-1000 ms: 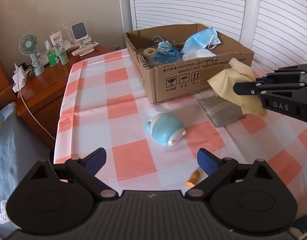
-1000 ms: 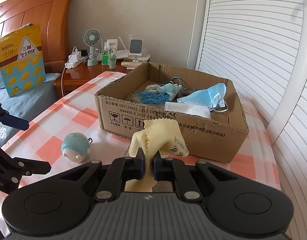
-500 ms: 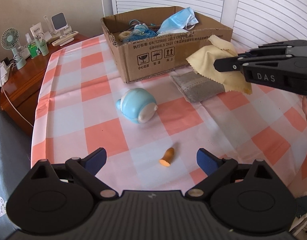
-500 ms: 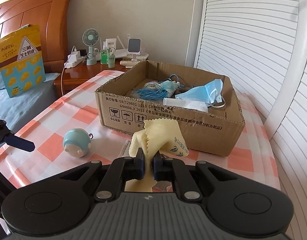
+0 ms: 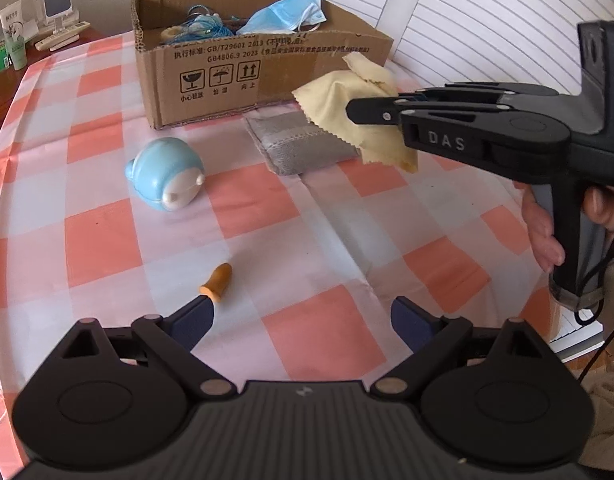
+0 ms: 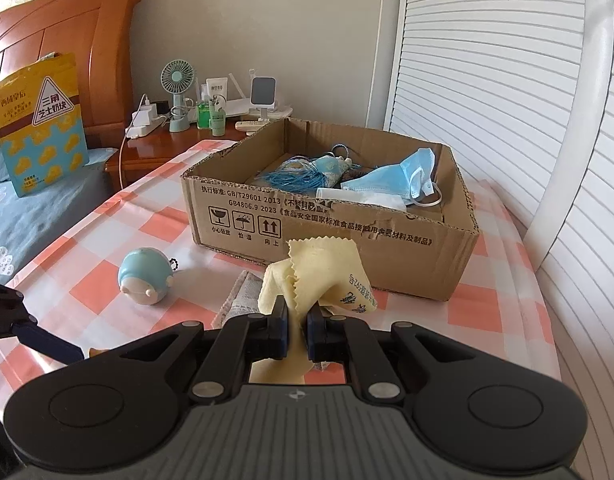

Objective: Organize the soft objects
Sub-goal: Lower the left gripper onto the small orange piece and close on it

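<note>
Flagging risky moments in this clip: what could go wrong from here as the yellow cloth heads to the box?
The right gripper pinches only a fold of the yellow cloth; it may slip out. Its hanging corner could snag the cardboard box rim. The open left gripper sits close to the orange finger cot and might knock it.

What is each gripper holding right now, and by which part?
The right gripper pinches the yellow cloth in a bunched fold partway up, with cloth hanging out above and below. The left gripper is open and holds nothing.
</note>
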Motion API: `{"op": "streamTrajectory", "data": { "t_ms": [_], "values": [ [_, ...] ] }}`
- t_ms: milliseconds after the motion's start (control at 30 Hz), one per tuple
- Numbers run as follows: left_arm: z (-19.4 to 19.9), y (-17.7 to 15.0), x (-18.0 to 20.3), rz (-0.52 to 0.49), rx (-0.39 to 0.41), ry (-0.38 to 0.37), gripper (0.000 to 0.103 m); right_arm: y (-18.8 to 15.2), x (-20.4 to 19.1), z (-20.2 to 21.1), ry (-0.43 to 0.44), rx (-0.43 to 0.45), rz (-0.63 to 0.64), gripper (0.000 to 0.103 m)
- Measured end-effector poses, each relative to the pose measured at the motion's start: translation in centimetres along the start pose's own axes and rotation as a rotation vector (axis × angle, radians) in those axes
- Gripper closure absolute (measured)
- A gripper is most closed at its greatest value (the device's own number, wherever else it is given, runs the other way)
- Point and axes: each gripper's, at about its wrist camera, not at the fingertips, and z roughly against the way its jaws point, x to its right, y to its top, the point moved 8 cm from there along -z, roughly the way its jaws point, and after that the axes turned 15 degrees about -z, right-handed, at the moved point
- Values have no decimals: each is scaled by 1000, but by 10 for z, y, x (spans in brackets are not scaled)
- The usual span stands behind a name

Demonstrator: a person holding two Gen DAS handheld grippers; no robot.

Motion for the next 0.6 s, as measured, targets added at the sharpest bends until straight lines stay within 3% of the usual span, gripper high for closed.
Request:
{"op": "streamTrajectory", "data": {
  "t_ms": [233, 467, 533, 600],
  "values": [
    [-13, 7, -9, 47, 12, 21, 9, -21, 14, 5, -30, -44, 39, 92],
    [-23, 23, -9, 32, 32, 30, 9, -33, 28, 5, -54, -79, 23, 92],
    [-24, 25, -8, 14, 29, 47, 16, -36, 28, 4, -57, -83, 35, 92],
    [-23, 24, -7, -20, 30, 80, 32, -39, 27, 4, -55, -90, 45, 92]
  ]
}}
